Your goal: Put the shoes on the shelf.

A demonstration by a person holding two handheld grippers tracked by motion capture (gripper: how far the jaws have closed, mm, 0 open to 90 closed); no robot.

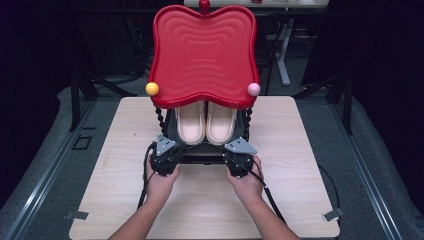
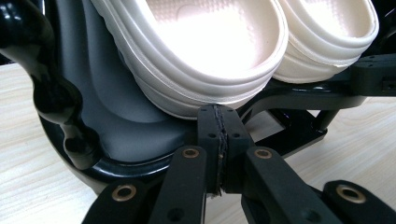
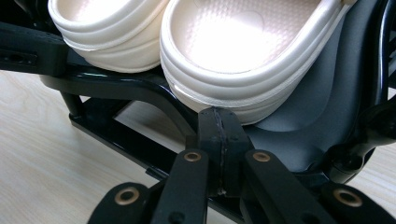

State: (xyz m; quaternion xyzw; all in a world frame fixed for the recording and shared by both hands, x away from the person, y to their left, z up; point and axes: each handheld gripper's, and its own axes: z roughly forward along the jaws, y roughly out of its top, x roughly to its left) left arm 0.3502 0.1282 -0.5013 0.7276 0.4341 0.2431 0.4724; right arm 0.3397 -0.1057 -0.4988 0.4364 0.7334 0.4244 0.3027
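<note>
Two cream slippers sit side by side, heels toward me, on the grey lower shelf (image 2: 121, 126) of a small black rack under a red wavy top (image 1: 202, 55). The left slipper (image 1: 190, 122) (image 2: 201, 51) lies just above my left gripper (image 1: 172, 145) (image 2: 218, 114), whose jaws are shut with nothing between them, tips right under the slipper's heel. The right slipper (image 1: 221, 122) (image 3: 247, 51) lies just above my right gripper (image 1: 232, 146) (image 3: 219, 116), also shut and empty, tips at its heel. Whether the tips touch the soles I cannot tell.
The rack stands at the middle back of a light wooden table (image 1: 125, 165). A yellow ball (image 1: 152, 88), a pink ball (image 1: 254, 89) and a red knob (image 1: 204, 5) sit on the red top's rim. Twisted black posts (image 2: 51, 93) and a base bar (image 3: 121, 135) flank the slippers.
</note>
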